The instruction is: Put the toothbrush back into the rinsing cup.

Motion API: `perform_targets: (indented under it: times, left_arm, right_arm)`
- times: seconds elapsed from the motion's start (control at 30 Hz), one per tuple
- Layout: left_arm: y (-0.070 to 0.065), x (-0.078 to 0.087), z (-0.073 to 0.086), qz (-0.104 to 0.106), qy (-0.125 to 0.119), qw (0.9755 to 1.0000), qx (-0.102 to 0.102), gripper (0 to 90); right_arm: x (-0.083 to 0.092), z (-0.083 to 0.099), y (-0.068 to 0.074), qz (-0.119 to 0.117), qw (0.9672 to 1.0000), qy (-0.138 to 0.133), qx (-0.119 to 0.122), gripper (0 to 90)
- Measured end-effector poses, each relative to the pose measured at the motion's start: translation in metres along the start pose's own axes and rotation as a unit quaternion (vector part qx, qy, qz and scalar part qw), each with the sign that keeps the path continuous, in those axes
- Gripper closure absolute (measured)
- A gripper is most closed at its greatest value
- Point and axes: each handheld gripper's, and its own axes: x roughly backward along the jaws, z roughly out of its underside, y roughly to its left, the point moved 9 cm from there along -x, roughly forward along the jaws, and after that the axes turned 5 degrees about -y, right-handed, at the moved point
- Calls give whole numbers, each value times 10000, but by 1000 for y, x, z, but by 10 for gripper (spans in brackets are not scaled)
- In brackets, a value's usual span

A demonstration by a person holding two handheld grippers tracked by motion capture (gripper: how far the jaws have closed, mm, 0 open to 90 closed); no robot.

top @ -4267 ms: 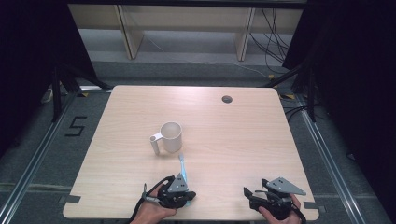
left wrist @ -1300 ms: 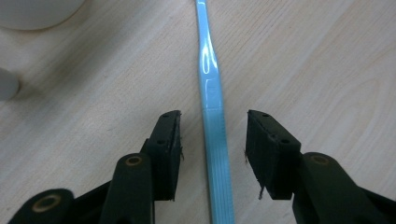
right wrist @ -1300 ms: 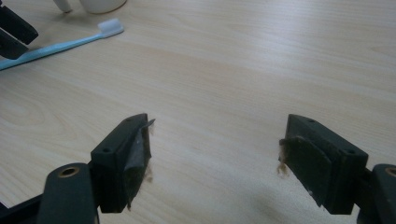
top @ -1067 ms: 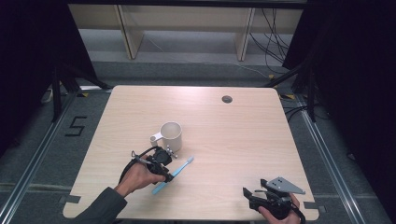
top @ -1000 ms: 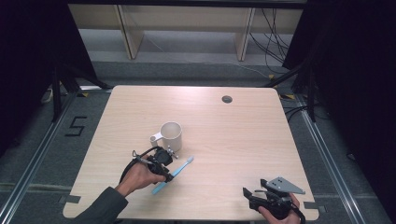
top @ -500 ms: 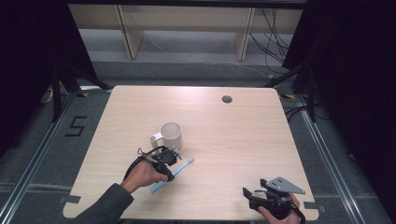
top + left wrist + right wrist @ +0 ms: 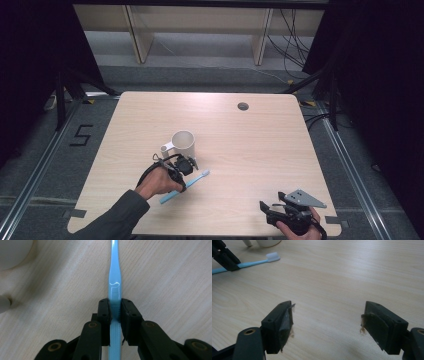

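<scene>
right gripper [image 7: 327, 322] idle at near edge of surface [image 7: 260, 145], jaws wide, nothing in them. left gripper [image 7: 115, 308] just closing, now pinching blue toothbrush [image 7: 114, 277] handle, brush flat just in front of white mug [image 7: 183, 144]. grab looks done; lift and drop in mug probably left.
</scene>
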Motion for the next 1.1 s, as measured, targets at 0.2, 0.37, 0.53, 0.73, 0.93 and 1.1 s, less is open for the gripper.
perform_targets:
  times: [0.2,0.37,0.53,0.73,0.93,1.1]
  left_arm:
    - [-1,-1,-3,-32,269,9996,-16,778]
    - [-1,-1,-4,-58,371,9993,-70,781]
    - [-2,-1,-4,-55,365,9992,-131,785]
    - [-1,-1,-4,-76,337,9993,-143,787]
    - [1,10,-6,81,19,9999,-74,786]
    - [8,23,-8,65,-373,9993,37,787]
  right_arm:
    - [0,0,1,-21,10000,-18,2,248]
    - [0,0,0,-4,10000,7,-2,248]
    - [0,0,1,-22,10000,-13,-24,248]
    - [2,0,-2,60,10000,48,27,249]
    - [-1,0,0,-66,9999,0,-94,250]
    - [0,0,0,-59,9999,33,-109,250]
